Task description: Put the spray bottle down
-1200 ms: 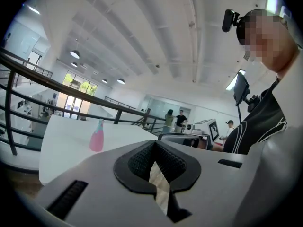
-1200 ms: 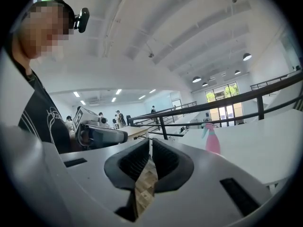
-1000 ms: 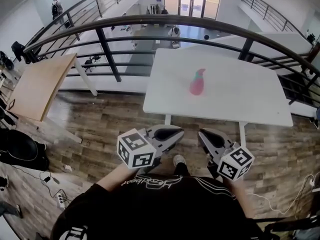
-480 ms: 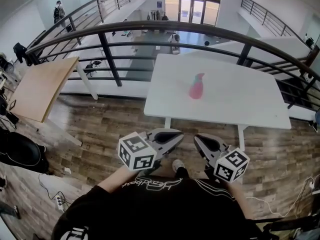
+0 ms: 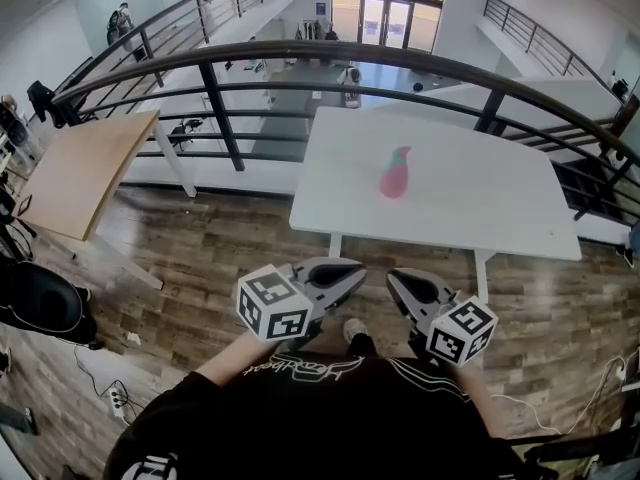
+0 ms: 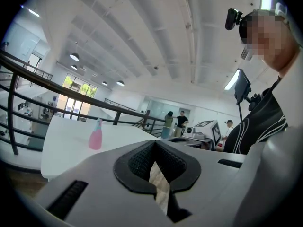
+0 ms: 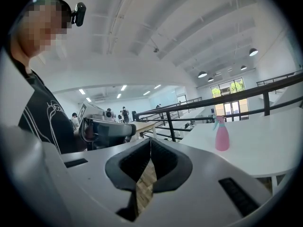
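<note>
A pink spray bottle (image 5: 395, 173) with a teal head stands upright near the middle of the white table (image 5: 480, 203), with nothing touching it. It also shows in the left gripper view as the bottle (image 6: 96, 136) and in the right gripper view as the bottle (image 7: 221, 135). Both grippers hang close to the person's body, well short of the table. My left gripper (image 5: 355, 266) (image 6: 154, 144) is shut and empty. Beside it, my right gripper (image 5: 397, 279) (image 7: 150, 141) is shut as well, its pads pressed together on nothing.
A curved black railing (image 5: 300, 43) runs behind the white table. A wooden table (image 5: 85, 168) stands at the left. Wood flooring lies between the person and the table. Cables and a power strip (image 5: 120, 400) lie on the floor at the lower left.
The right gripper has drifted slightly left, toward the left gripper. The bottle stands in the same spot on the table, and the left gripper has kept still.
</note>
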